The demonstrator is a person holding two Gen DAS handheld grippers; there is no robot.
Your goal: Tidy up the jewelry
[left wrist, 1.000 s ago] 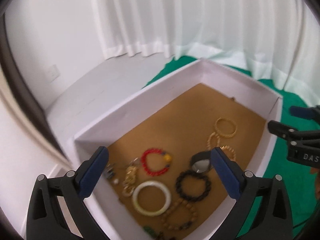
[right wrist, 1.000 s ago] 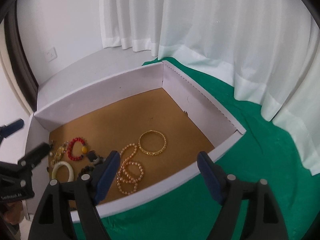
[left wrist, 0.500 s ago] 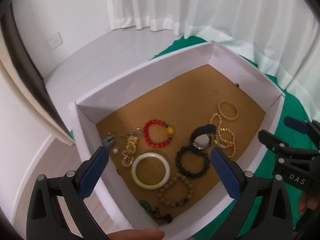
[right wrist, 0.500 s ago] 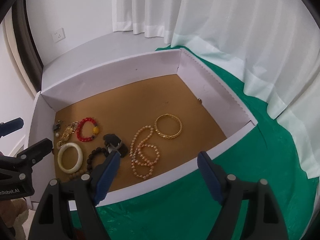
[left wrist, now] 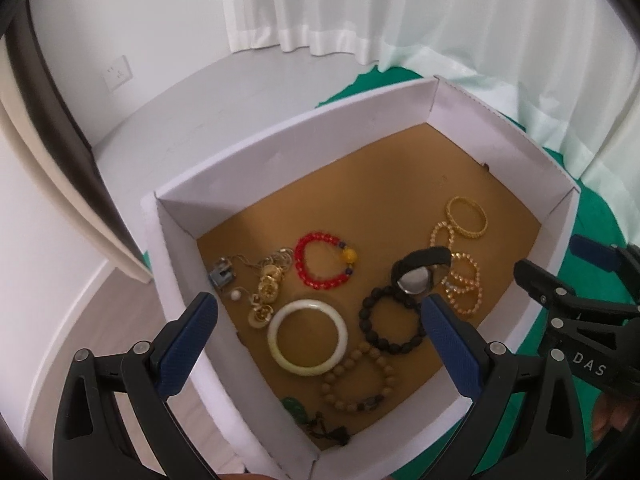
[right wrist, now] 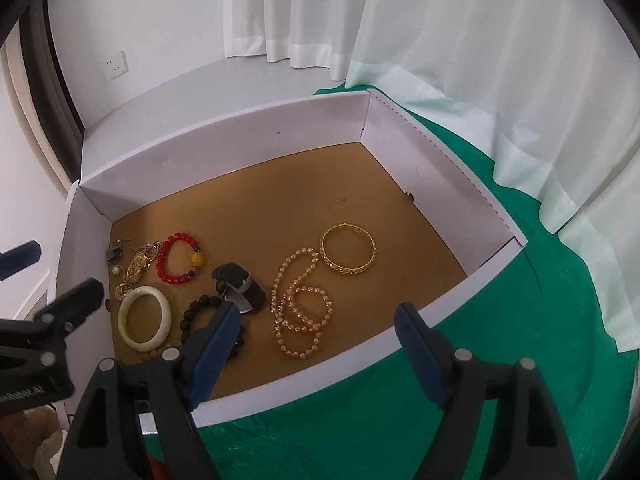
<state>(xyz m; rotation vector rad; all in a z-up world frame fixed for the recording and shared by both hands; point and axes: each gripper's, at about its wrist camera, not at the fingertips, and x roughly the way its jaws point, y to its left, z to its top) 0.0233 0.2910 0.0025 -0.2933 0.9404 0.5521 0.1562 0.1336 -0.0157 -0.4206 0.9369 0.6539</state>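
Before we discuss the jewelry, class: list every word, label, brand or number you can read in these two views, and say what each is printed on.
"DAS" – white letters on the black body of the right gripper, seen in the left wrist view.
"Robot.AI" – the readable end of a word cut off by the picture's edge, on the left gripper, seen in the right wrist view.
Nothing readable on the white box or the jewelry.

White wall (right wrist: 160,20) at rear, with a white socket plate (right wrist: 116,66) low on it. Pale grey floor (left wrist: 192,120) runs from wall to curtain hem. White sheer curtains (right wrist: 500,40) hang full length across rear and right side, hems resting at floor level. Green cloth (right wrist: 500,360) spread below. Dark frame with cream edge (left wrist: 60,152) at far left. Light even, diffuse.
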